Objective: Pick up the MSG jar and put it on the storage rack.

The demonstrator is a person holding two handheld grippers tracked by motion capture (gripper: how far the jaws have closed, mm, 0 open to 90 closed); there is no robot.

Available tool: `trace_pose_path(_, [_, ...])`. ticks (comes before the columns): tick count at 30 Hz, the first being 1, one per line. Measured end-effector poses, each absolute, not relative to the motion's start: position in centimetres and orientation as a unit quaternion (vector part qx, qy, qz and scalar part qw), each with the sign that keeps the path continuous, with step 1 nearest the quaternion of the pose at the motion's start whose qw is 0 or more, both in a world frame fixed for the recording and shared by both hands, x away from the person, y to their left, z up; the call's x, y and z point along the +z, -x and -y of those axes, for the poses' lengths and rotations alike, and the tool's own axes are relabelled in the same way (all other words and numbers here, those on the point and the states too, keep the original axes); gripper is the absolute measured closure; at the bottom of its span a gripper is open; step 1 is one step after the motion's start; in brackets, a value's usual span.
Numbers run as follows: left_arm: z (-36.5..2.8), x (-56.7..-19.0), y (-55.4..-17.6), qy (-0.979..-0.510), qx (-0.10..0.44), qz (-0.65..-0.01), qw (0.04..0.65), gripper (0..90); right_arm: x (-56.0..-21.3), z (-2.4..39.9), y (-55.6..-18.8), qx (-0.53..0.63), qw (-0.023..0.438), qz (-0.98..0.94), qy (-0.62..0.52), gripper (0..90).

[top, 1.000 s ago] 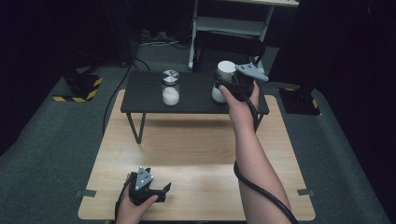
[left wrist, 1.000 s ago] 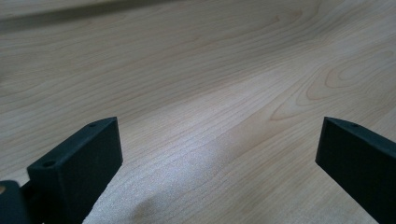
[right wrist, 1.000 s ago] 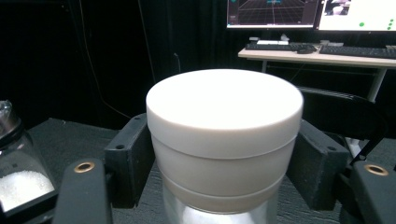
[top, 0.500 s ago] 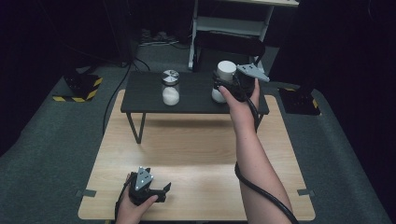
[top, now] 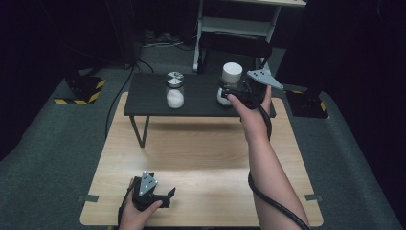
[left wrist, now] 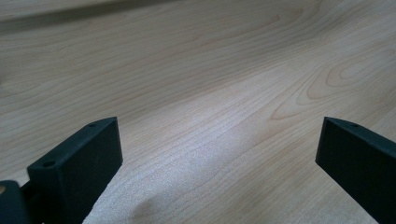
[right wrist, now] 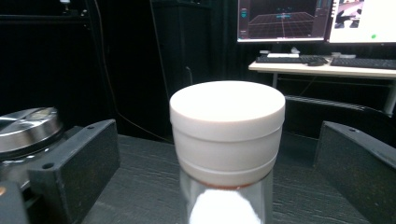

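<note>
Two jars stood on the small dark counter at the far side of the wooden tabletop, each partly filled with white powder. The jar with the white lid sat at the right of that counter, upright, and the right claw was around it at the level of the glass below the lid. Its jaws had just been opening and stood spread wide on either side of the jar, clear of the glass, so the jar rested on its own base, seemingly let go rather than gripped. Spread that wide, the claw could probably draw back without tipping it. The jar with the metal lid stood well apart to the left, far enough that neither would likely be knocked.

Near the front edge, the left claw rested low over bare wood, its jaws apart and holding nothing, apparently parked out of the way while the right hand worked.
</note>
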State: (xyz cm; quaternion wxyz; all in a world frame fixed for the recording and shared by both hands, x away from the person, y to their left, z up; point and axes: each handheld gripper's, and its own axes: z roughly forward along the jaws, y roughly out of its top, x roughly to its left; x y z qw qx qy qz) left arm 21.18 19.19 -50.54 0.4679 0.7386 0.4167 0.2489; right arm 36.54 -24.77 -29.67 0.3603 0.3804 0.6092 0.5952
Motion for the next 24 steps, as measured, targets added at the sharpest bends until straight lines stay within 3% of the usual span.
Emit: trace_pose_path(24, [-18.9, -50.5, -21.0, -0.744, 0.257, -0.407, 0.464, 0.9, -33.6, 27.2, -32.2, 0.616, 0.341, -0.624, -0.340, 0.0])
